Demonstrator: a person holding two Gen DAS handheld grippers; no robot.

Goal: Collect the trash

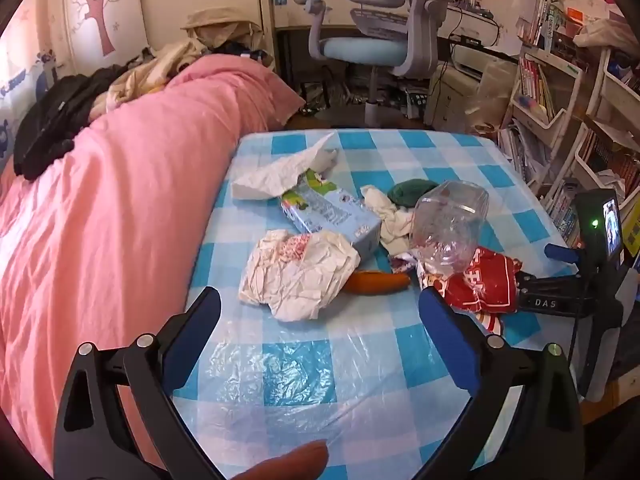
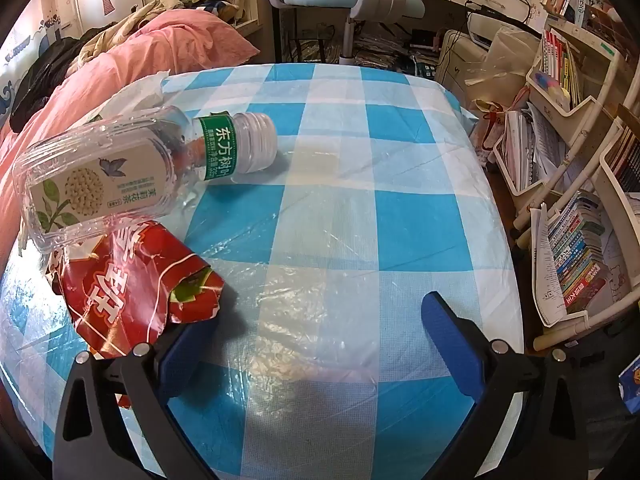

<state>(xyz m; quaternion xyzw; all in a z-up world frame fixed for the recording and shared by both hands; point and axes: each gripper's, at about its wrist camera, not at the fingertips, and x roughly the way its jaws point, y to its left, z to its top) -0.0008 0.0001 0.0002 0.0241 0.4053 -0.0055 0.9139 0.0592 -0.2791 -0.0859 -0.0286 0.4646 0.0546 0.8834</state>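
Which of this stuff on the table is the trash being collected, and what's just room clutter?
Trash: bottle, red wrapper, carton, crumpled paper, tissue.

Just lying about: pink quilt, chair, books. The carrot and green cloth are unclear.

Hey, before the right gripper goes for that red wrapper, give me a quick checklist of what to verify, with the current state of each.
1. Right gripper open: ok, jaws spread wide.
2. Right gripper holds nothing: ok.
3. Red wrapper between the jaws: not ok, it lies at the left finger, off centre.
4. Wrapper free of other trash: not ok, the clear plastic bottle overlaps its far edge.
5. Left gripper out of the way: ok, open over bare checked tablecloth, short of the crumpled paper.
6. Trash bin within reach: cannot tell, none in view.
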